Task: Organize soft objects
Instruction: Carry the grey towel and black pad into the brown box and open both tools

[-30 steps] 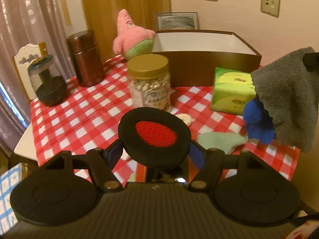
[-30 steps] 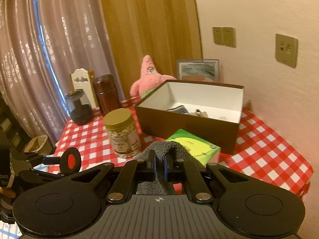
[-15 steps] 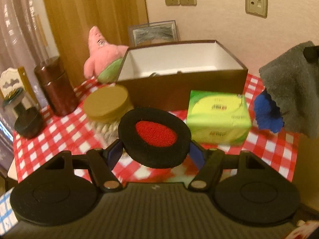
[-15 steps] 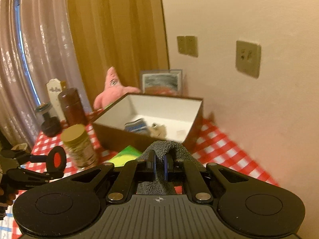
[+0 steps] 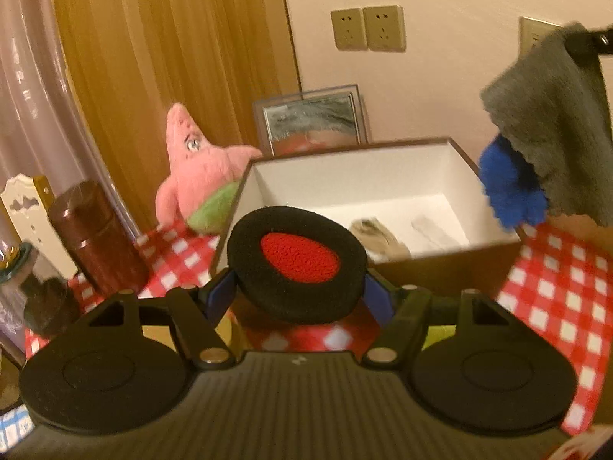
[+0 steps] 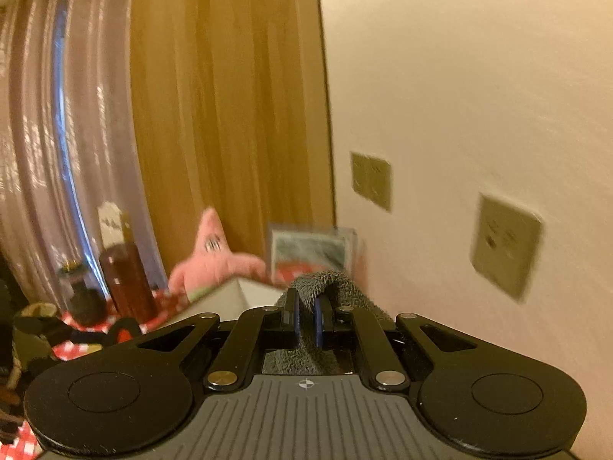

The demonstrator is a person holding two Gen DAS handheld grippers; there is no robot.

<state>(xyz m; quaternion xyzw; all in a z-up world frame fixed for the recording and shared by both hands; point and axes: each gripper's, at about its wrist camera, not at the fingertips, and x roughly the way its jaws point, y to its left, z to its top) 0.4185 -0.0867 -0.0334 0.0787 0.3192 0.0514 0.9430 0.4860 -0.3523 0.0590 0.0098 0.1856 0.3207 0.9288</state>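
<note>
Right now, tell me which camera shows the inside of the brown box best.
The left wrist view. It looks down into the brown box and shows its white floor with small items lying there. The right wrist view catches only a blurred corner of the box behind the gray towel clamped in the right fingers.

The left wrist view looks forward and slightly down over its own gripper [image 5: 297,268], close above a checked tablecloth [image 5: 555,287], facing an open box [image 5: 383,176] and the wall behind it. The right wrist view sits higher and tilts upward, facing the wall corner and a curtain [image 6: 230,115], with only a strip of the table low in frame. Both views share the pink plush star [image 5: 195,168] [image 6: 214,257], the picture frame [image 5: 312,119] [image 6: 310,249], the brown canister [image 5: 95,234] [image 6: 126,280], the double wall socket [image 5: 367,28] [image 6: 371,180] and the box rim. The left view also catches the grey cloth [image 5: 551,122] hanging at its right edge, seen close up in the right view [image 6: 325,287].
</note>
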